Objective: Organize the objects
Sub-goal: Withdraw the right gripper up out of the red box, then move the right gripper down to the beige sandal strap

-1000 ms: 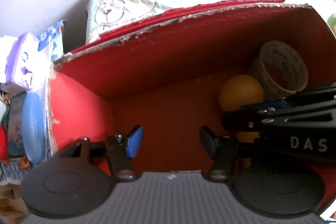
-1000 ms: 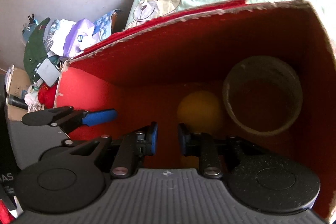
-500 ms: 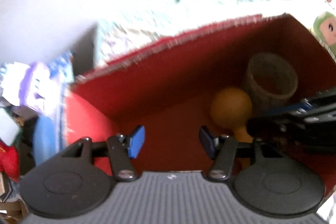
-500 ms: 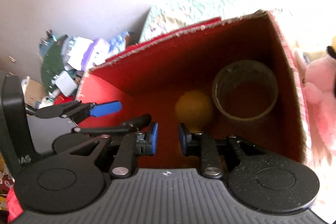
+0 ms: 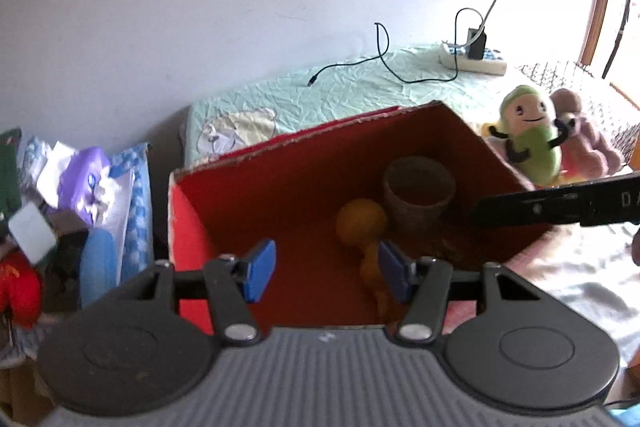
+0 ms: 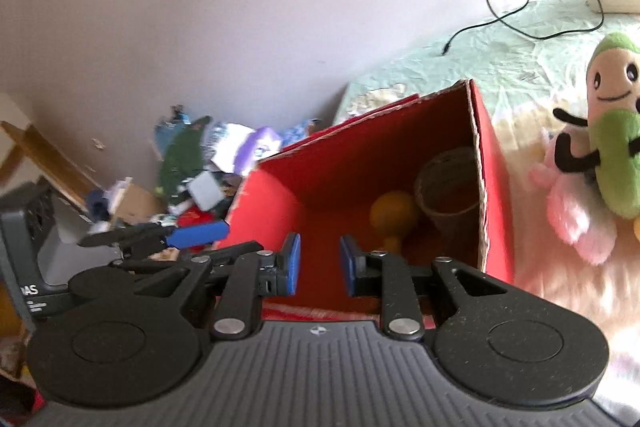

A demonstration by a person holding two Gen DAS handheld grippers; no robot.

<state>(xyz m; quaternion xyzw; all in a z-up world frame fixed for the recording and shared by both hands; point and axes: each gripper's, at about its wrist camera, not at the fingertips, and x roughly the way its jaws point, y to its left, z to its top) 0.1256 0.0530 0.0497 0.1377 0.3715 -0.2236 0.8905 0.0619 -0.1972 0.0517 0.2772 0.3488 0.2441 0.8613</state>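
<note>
A red cardboard box (image 5: 280, 187) (image 6: 320, 167) stands open on the bed. Inside lie an orange maraca-like toy (image 5: 362, 223) (image 6: 394, 213) and a roll of tape (image 5: 418, 187) (image 6: 450, 183). My left gripper (image 5: 326, 269) hovers over the box's near edge, open, nothing between its blue pads. My right gripper (image 6: 318, 263) is above the near edge too, its jaws narrowly apart and empty. Its arm crosses the right side of the left wrist view. A green plush toy (image 5: 530, 135) (image 6: 614, 123) leans on a pink plush (image 5: 588, 147) (image 6: 572, 203) right of the box.
A charger cable (image 5: 384, 63) and a power strip (image 5: 472, 61) lie on the pale green sheet (image 5: 340, 95) behind the box. A pile of packets and clutter (image 5: 72, 187) (image 6: 208, 163) sits left of the bed against the wall.
Both grippers have pulled up and back out of the box and tilted upward. The wall, the bed and the plush toys have come into view. The toy and tape stay inside.
</note>
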